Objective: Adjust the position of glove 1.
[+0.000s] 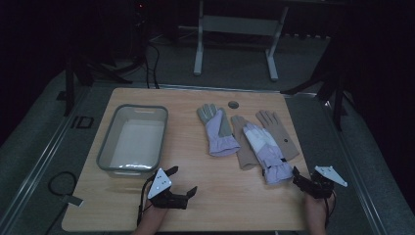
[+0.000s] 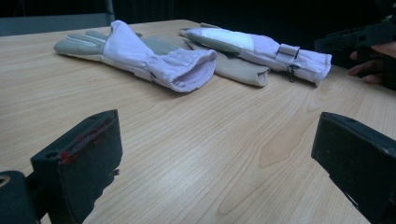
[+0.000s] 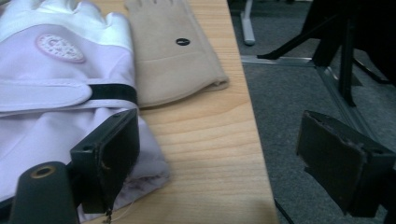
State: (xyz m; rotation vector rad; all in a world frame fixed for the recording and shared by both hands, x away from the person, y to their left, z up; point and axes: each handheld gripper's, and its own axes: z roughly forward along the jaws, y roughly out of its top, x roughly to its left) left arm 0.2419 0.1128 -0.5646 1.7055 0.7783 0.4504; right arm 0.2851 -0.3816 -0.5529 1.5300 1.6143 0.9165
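At the near right corner of the desk (image 1: 205, 205), your right hand-held gripper (image 1: 304, 180) hangs with jaws spread beside the cuff of the lilac glove (image 1: 266, 149), one jaw almost against the fabric. That glove lies across a tan glove (image 1: 280, 133), close to the edge. Your left hand-held gripper (image 1: 183, 182) rests spread and empty near the grey bin (image 1: 133, 139). Pinch too shallow and the cuff may slip free; a sideways tug could drag the tan glove off the desk.
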